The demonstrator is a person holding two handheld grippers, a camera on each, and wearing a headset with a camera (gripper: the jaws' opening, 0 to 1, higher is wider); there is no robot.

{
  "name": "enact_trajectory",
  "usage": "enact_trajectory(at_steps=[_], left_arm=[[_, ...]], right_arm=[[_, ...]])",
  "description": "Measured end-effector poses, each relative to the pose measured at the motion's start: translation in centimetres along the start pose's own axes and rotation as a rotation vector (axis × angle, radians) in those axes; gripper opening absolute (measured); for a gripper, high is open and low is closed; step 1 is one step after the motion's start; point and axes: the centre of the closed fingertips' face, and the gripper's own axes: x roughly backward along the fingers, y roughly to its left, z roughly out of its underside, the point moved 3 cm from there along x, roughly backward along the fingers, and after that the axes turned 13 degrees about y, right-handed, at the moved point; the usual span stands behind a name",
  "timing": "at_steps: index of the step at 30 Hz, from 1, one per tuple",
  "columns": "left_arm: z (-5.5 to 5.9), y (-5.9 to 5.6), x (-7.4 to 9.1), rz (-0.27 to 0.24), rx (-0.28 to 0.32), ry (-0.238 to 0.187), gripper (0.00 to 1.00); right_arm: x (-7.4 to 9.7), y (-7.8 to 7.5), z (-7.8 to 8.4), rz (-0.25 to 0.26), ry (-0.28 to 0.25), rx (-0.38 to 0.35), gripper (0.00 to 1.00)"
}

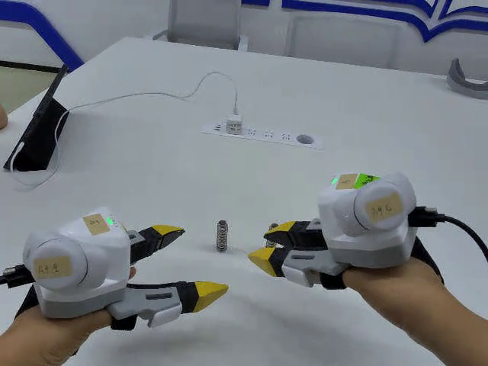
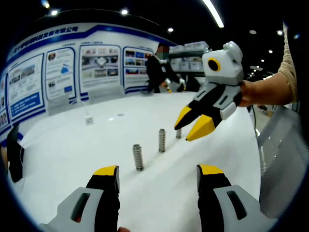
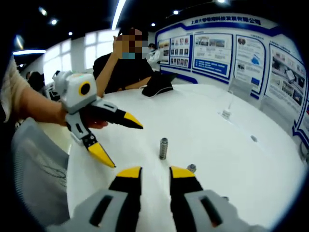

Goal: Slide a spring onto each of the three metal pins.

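Note:
A short upright metal pin with a spring's coils around it (image 1: 222,235) stands on the white table (image 1: 152,168) between my two grippers. The left gripper view shows three such coiled pins in a row: a near one (image 2: 138,156), a middle one (image 2: 162,140) and a small far one (image 2: 178,134). My left gripper (image 1: 191,261) (image 2: 158,171) is open wide and holds nothing, just short of the near pin. My right gripper (image 1: 268,244) (image 3: 154,173) faces it with the jaws a little apart and empty. One pin (image 3: 164,148) stands ahead of it, another (image 3: 191,168) beside its right fingertip.
A white power strip (image 1: 263,135) with a plugged charger (image 1: 234,123) and cable lies mid-table. A dark tablet on a stand (image 1: 38,133) sits at the left edge. A chair (image 1: 204,23) stands behind the table. A seated person (image 3: 123,63) is across the table.

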Motion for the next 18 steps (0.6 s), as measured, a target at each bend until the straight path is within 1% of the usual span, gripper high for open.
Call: enact_trajectory(at_steps=[4,10,18], left_arm=[[-0.1,0.0,0.0,0.0,0.003,-0.004,0.68],[0.0,-0.1,-0.1,0.008,-0.002,0.004,0.69],[0.0,0.1,0.0,0.005,-0.007,0.007,0.71]], right_arm=[[1.0,-0.3,0.8,0.018,-0.005,-0.014,0.24],[2.2,-1.0,2.3,0.048,-0.004,-0.038,0.25],[4.1,-2.8,4.2,0.102,-0.014,-0.075,0.27]])
